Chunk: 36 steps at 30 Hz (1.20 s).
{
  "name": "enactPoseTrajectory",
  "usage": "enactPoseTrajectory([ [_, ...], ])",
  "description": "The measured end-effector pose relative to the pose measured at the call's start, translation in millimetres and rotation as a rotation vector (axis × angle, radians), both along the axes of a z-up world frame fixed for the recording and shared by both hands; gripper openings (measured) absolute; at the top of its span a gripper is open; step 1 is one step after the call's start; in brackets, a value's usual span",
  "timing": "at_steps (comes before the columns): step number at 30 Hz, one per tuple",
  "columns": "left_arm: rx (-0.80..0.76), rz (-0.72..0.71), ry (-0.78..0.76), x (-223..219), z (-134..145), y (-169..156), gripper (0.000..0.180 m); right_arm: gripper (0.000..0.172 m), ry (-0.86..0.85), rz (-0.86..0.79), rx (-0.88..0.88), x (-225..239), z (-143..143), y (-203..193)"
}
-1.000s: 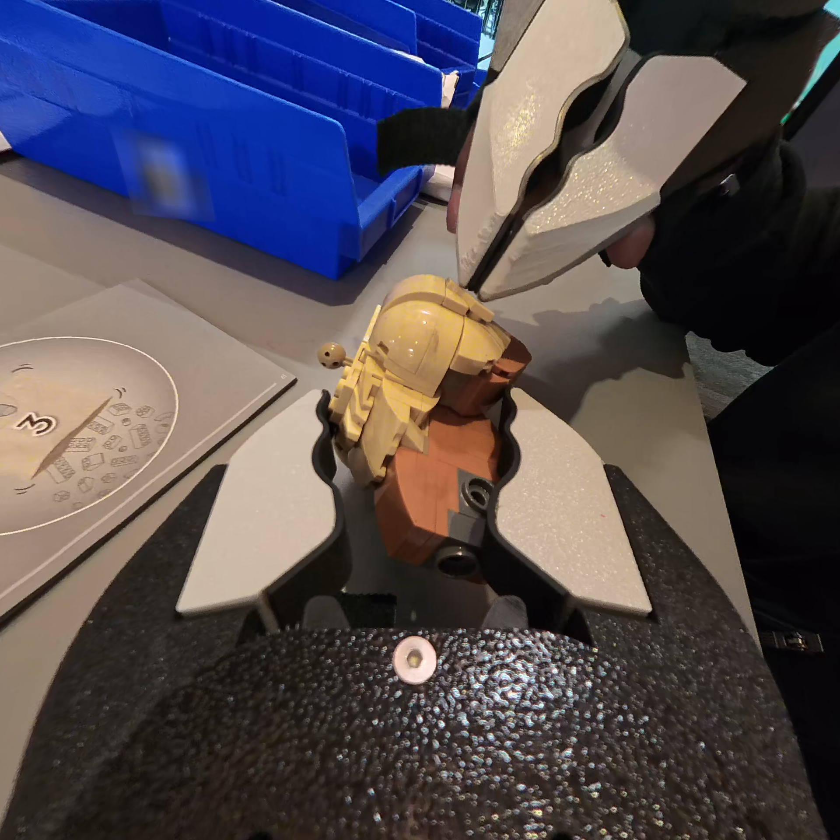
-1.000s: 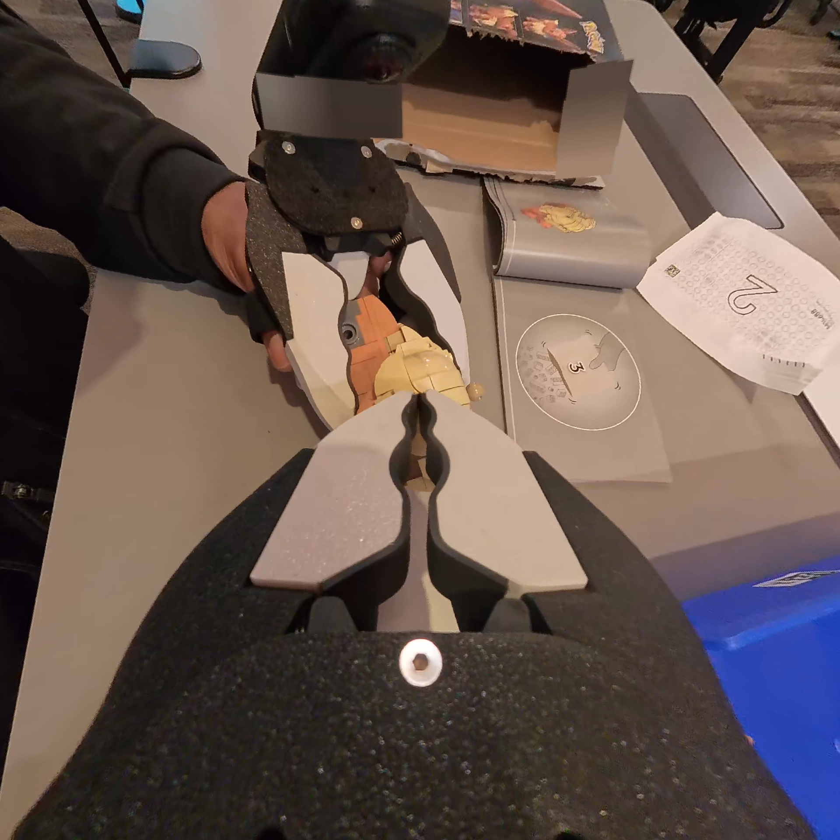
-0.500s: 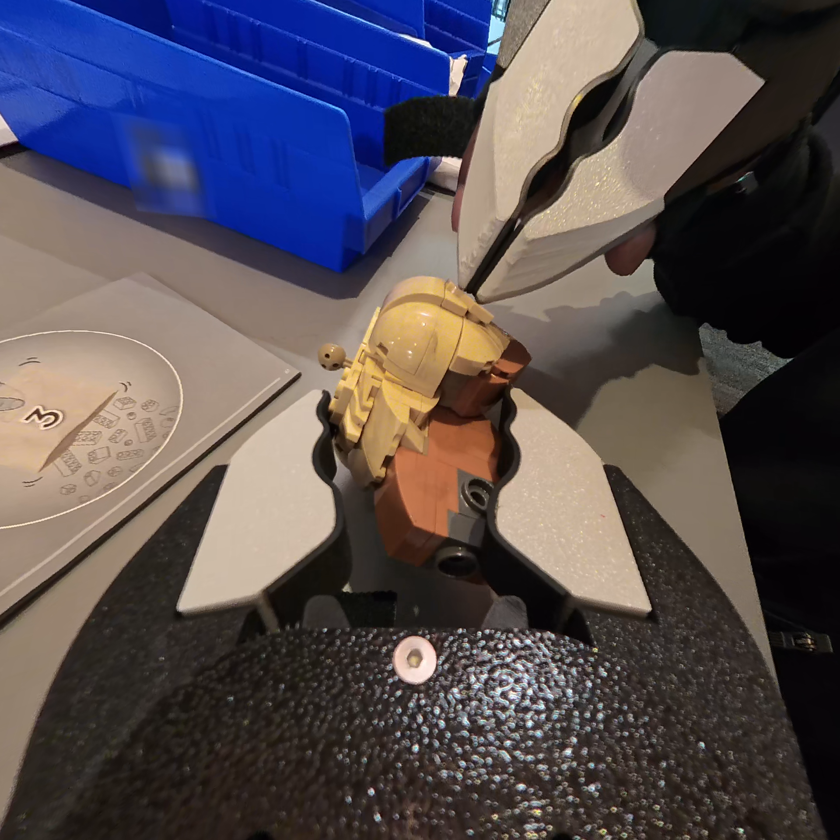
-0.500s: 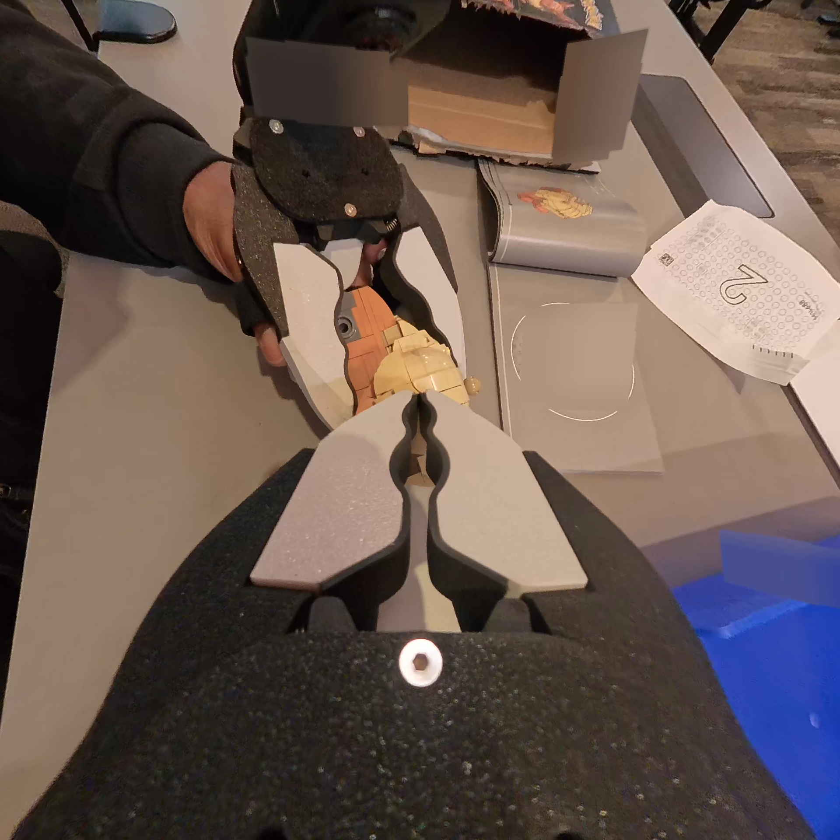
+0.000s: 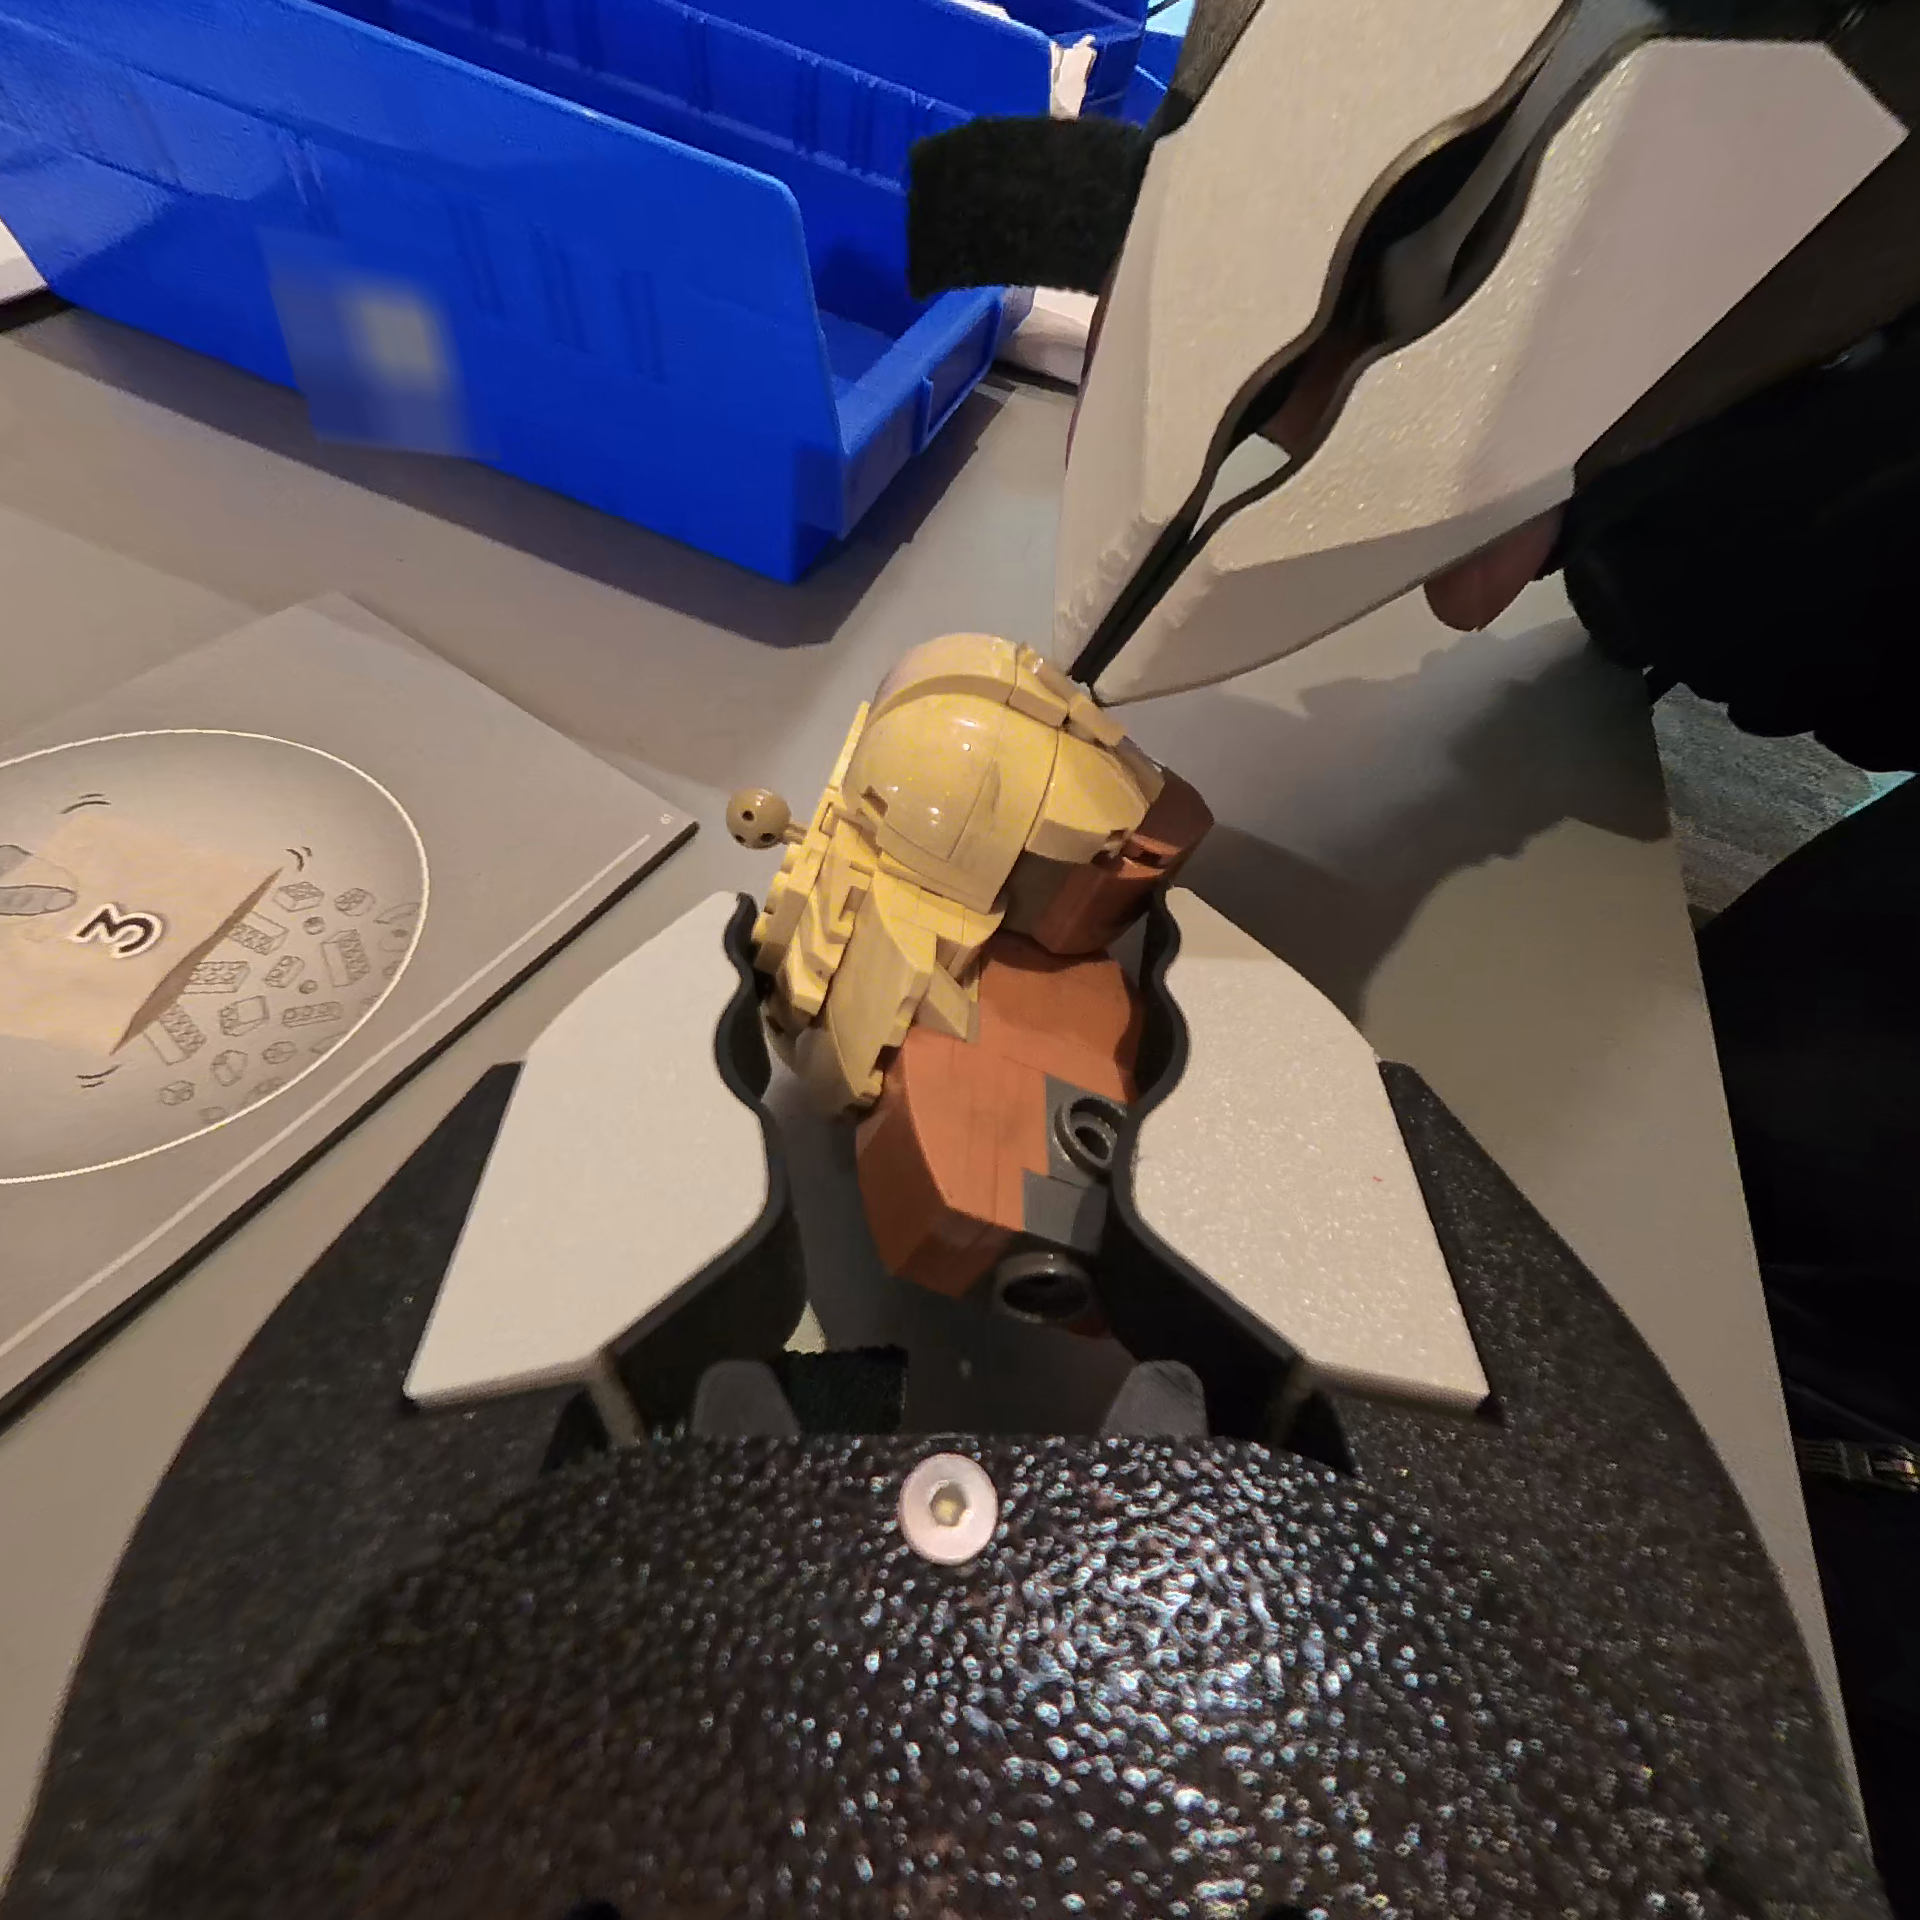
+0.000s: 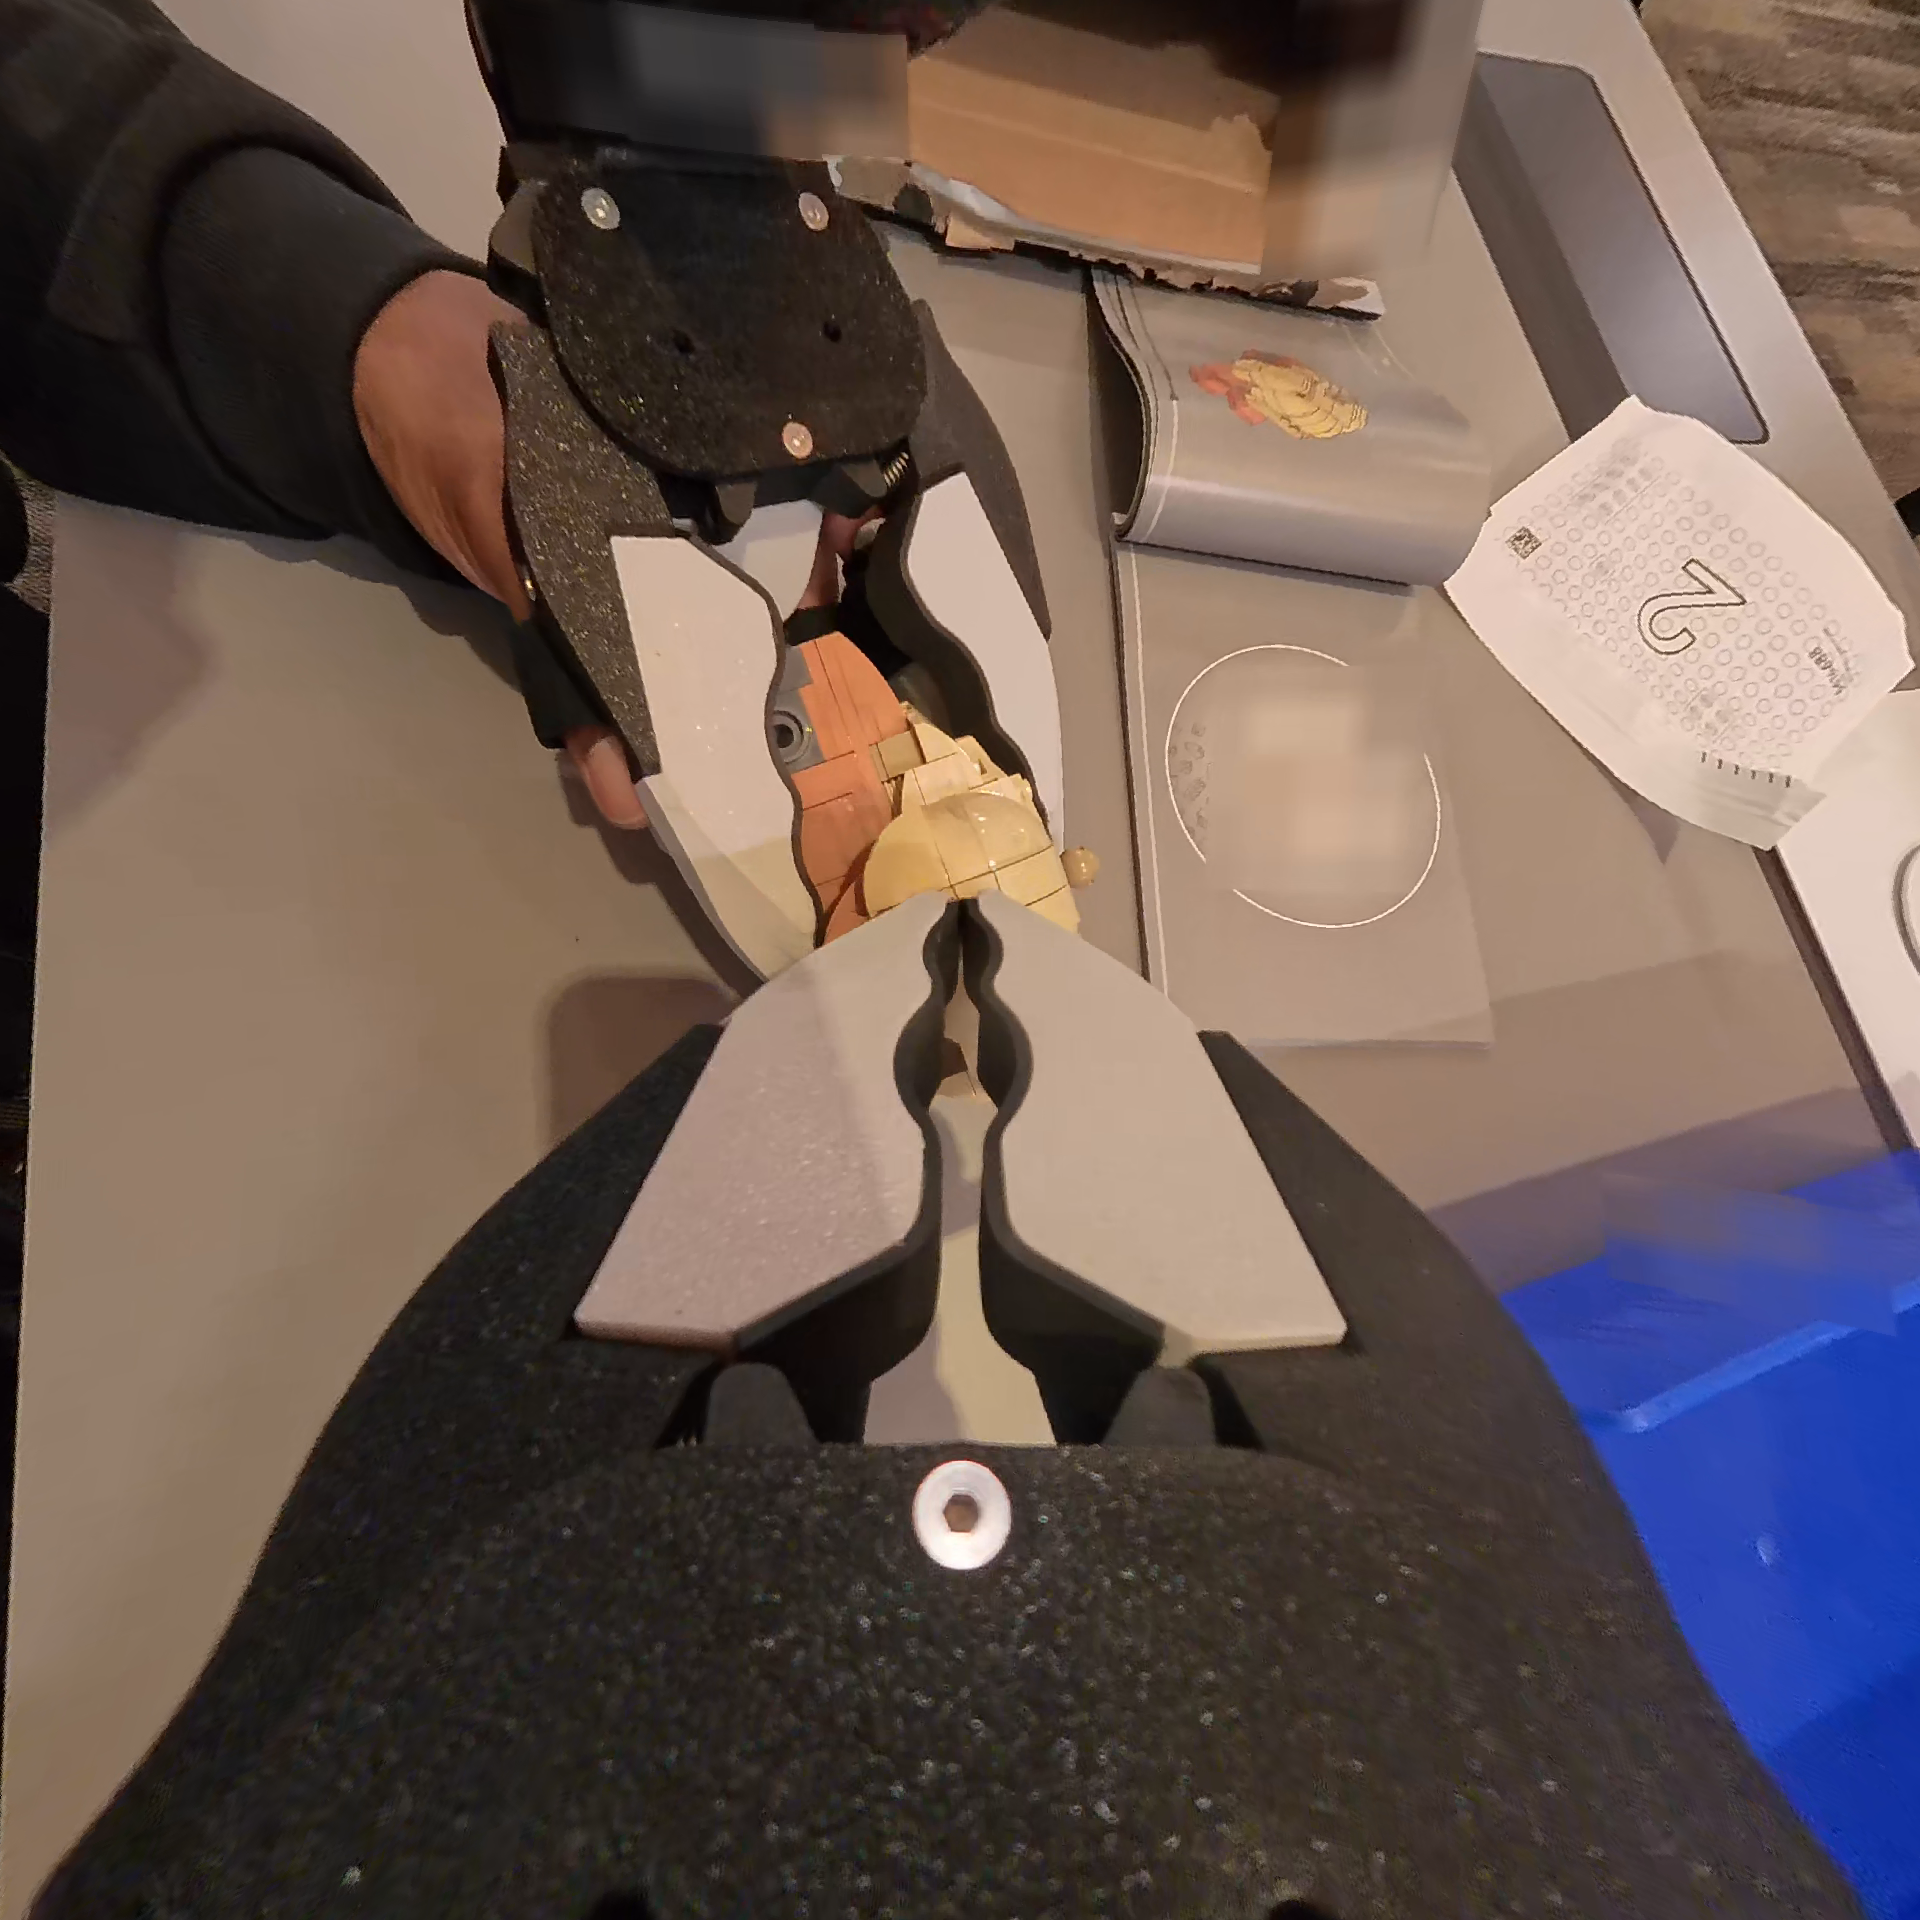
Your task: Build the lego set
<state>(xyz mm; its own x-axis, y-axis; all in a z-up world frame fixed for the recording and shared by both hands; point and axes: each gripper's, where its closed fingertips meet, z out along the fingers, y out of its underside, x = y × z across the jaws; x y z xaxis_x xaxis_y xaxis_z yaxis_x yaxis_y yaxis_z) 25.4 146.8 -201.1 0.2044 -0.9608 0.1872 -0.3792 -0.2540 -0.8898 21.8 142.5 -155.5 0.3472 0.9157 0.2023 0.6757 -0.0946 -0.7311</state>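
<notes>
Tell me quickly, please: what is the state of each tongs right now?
Left tongs: holding the tan and brown brick model between both pads.
Right tongs: closed, holding nothing, tips at the model's tan top.

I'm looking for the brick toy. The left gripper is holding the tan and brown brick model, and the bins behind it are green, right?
Not quite: in the left wrist view the bins are blue. The left gripper does hold the tan and brown brick model.

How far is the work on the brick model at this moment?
Done: a tan and brown brick model is largely built. In hand: the left gripper clamps it, and the shut right gripper touches its tan top. What is left cannot be told.
</notes>
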Motion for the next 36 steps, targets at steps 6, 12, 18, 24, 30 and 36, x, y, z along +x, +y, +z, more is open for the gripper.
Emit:
enactPoseTrajectory([
  [6,0.006,0.004,0.015,0,-2,1,0.069,0.000,-0.010,-0.004,-0.013,1,-2,0],
  [12,0.008,0.014,0.022,-1,-3,3,0.068,0.000,0.017,-0.015,-0.031,0,-2,3],
  [18,-0.052,0.016,-0.059,0,6,4,0.069,0.000,0.156,-0.029,-0.052,-1,16,8],
  [24,-0.073,0.023,-0.076,-2,8,6,0.069,0.000,0.156,-0.026,-0.037,3,23,8],
  [30,-0.051,0.025,-0.028,0,2,4,0.069,0.000,0.069,-0.027,-0.024,0,4,9],
  [36,-0.055,0.022,-0.044,0,4,4,0.068,0.000,0.084,-0.026,-0.030,0,5,9],
])
